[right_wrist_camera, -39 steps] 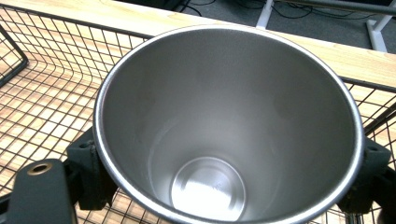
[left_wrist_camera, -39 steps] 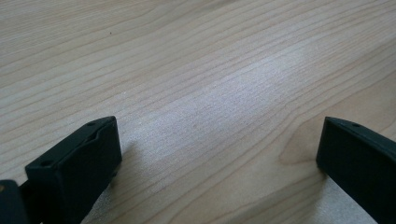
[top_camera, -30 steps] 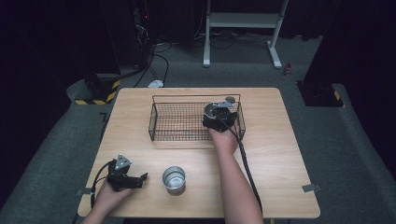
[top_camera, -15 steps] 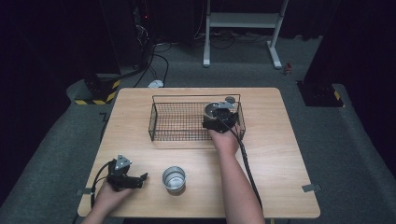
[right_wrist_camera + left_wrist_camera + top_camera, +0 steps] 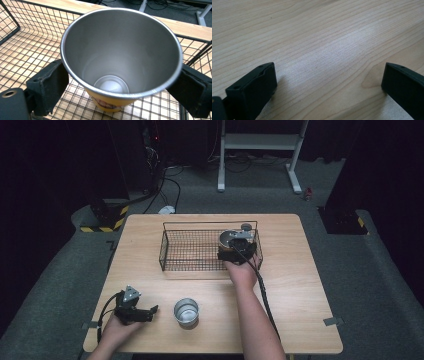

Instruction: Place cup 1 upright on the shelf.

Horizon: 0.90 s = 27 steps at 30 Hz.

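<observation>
A steel cup (image 5: pixel 120 50) with a yellow printed outside stands upright inside the black wire basket (image 5: pixel 185 251), at its right end. My right gripper (image 5: pixel 122 82) is shut on the steel cup, one jaw pressed to each side just below the rim. From above, the right gripper (image 5: pixel 231 242) sits over the cup (image 5: pixel 228 237) in the basket. My left gripper (image 5: pixel 151 312) rests open on the table near the front left, its jaws (image 5: pixel 329 80) wide apart over bare wood. A second steel cup (image 5: pixel 186 311) stands just right of it.
The wooden table (image 5: pixel 300 285) has bare room to the right of the basket and along its front right. The basket's wire walls (image 5: pixel 15 25) rise close around the held cup. The right gripper's cable runs back along the forearm (image 5: pixel 262 290).
</observation>
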Tool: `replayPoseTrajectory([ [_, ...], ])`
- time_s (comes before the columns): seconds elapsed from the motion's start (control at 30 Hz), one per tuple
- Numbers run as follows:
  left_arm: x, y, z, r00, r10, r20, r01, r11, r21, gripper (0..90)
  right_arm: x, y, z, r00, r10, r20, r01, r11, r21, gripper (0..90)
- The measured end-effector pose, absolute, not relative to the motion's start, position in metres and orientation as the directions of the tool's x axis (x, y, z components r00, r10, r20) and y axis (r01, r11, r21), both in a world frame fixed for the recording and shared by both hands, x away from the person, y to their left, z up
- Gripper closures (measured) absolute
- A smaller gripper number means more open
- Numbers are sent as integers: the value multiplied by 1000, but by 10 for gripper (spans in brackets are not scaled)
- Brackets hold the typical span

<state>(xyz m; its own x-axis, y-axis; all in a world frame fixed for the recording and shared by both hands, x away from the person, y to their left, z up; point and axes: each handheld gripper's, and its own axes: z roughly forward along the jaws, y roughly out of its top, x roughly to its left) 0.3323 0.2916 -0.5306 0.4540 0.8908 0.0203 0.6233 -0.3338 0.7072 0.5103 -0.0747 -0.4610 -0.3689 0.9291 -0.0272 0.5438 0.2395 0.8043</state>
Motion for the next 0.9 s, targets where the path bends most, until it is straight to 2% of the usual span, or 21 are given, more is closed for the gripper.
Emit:
replayPoseTrajectory([
  [0.4, 332, 292, -530, 454, 891, 24, 622, -336, 707, 4, 495, -86, -459, -370, 929, -6, 540, 220, 812, 74],
  [0.9, 332, 291, -531, 453, 891, 21, 623, -333, 708, 3, 458, -106, -452, -388, 922, 3, 504, 209, 838, 76],
])
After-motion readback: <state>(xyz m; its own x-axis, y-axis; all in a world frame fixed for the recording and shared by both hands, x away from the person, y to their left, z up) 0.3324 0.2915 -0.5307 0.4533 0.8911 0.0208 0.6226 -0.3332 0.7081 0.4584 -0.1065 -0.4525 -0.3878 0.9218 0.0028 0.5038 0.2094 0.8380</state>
